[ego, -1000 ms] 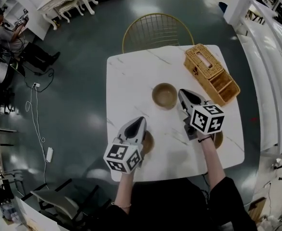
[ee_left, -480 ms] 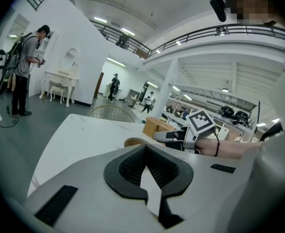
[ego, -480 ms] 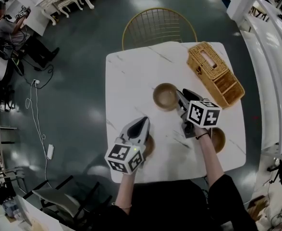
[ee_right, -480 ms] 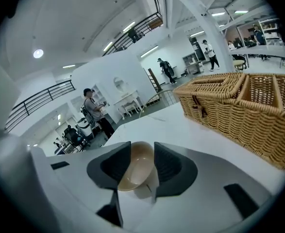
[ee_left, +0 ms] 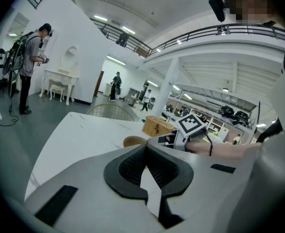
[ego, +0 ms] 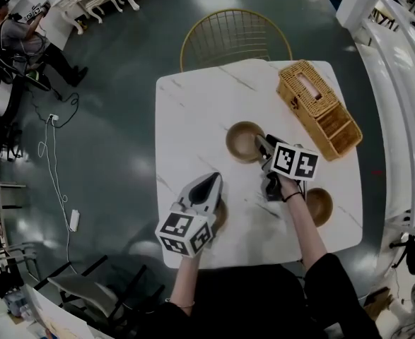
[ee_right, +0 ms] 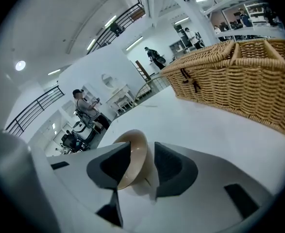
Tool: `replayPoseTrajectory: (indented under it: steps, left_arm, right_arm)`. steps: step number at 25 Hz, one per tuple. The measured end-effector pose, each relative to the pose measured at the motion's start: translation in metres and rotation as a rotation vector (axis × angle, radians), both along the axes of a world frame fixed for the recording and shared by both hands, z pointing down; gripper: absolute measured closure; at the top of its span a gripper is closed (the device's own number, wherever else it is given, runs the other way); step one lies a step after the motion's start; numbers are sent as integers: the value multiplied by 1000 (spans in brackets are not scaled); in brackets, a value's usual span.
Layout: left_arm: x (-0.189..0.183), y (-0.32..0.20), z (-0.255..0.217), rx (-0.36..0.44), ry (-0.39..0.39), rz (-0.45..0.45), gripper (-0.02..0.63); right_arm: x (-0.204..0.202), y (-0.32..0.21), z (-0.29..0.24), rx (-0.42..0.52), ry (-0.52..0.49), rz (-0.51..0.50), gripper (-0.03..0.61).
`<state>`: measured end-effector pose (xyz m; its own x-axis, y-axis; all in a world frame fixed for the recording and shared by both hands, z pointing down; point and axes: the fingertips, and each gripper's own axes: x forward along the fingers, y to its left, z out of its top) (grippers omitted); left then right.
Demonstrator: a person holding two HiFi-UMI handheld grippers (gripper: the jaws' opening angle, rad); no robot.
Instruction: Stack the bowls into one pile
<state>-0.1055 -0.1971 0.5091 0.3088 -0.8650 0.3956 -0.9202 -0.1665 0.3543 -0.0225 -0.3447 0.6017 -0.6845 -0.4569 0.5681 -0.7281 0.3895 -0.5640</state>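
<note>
Three brown bowls sit on the white marble table [ego: 193, 111]. The middle bowl [ego: 242, 141] stands in front of my right gripper [ego: 261, 145]. In the right gripper view its near rim [ee_right: 133, 154] stands between the jaws of that gripper [ee_right: 141, 152], which have just been opening and are open. A second bowl [ego: 319, 205] lies right of my right wrist. The third bowl [ego: 220, 215] is mostly hidden under my left gripper [ego: 211, 183]. The left gripper [ee_left: 145, 148] is shut with nothing between its pads; ahead of it the middle bowl [ee_left: 132, 141] shows.
A wicker basket [ego: 319, 108] [ee_right: 239, 76] lies at the table's back right, close beside the middle bowl. A gold wire chair [ego: 234, 41] stands behind the table. A person with equipment [ego: 16, 41] stands far off at the left.
My right gripper has sunk and shifted left to the middle bowl's rim, uncovering the bowl at the right. The left gripper has stayed put.
</note>
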Motion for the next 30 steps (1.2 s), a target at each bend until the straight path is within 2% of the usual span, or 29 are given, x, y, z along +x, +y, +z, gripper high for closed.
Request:
replayPoseTrajectory:
  steps: [4,7,18,25,30]
  left_arm:
    - [-1,-1,-2,-2,2,-5,600]
    - [-2,1,0,-5,0,-8,600]
    - [-3,4,-1,0,-3,-10,600]
    - [-4,12,-13,20,-14,0,600]
    - [-1,21,-21,46,-13,9,600]
  right_arm:
    - [0,1,10,-55,32,10,453]
    - [1,2,16,-81,60,16,505]
    - [6,1,15,-111,34,54,548]
    - [5,10,-16,-87,-21,46,548]
    - [8,18,-39,-33,-61,27,548]
